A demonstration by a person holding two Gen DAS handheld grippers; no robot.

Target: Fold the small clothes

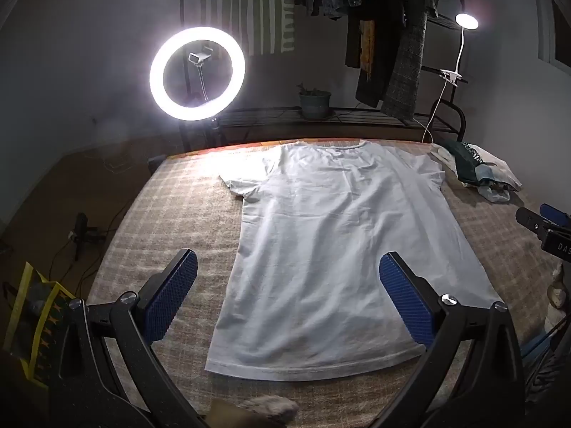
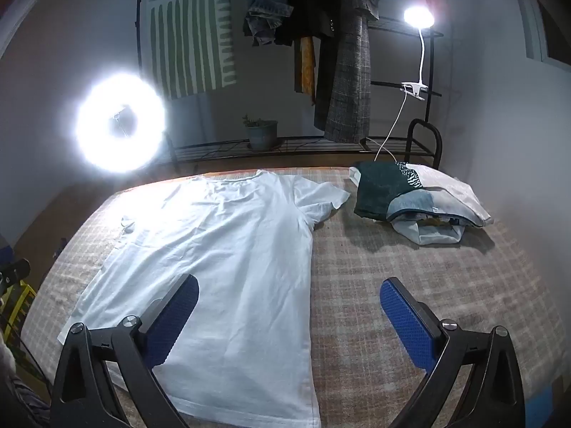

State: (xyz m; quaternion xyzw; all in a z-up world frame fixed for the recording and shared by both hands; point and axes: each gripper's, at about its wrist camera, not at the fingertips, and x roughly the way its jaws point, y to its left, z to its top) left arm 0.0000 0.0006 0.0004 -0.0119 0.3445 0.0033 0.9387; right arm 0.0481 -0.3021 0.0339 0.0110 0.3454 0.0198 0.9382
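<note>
Left tongs [image 1: 287,297] spread wide, empty, hovering over lower part of white T-shirt [image 1: 335,235]. Right tongs [image 2: 289,321] also wide apart, nothing held, left pad over shirt's right side, right pad over bare plaid blanket [image 2: 410,267].

Shirt lying flat on blanket-covered bed, hem [image 1: 314,369] nearest, collar [image 1: 328,144] at far edge, both sleeves out to sides. A few shallow wrinkles, otherwise smooth.

Handling, by guess: thin cotton, v. light, limp, no stiffness — sags and drapes once lifted, holds a crease w/ little effort. Not fragile, not slippery; ribbed blue pads likely to bite well. Blanket underneath looks fuzzy, so risk of pinching it along w/ shirt; best to nip shallow at an edge.

Likely grip pts: hem corner plus same-side shoulder/sleeve [image 2: 323,196] seam, one per tongs, then carry that side across to midline.

Further back: pile of folded clothes [image 2: 417,203] at right, apart from sleeve. Beyond bed: ring light [image 1: 197,73], clip lamp [image 2: 418,18], hanging garments.
</note>
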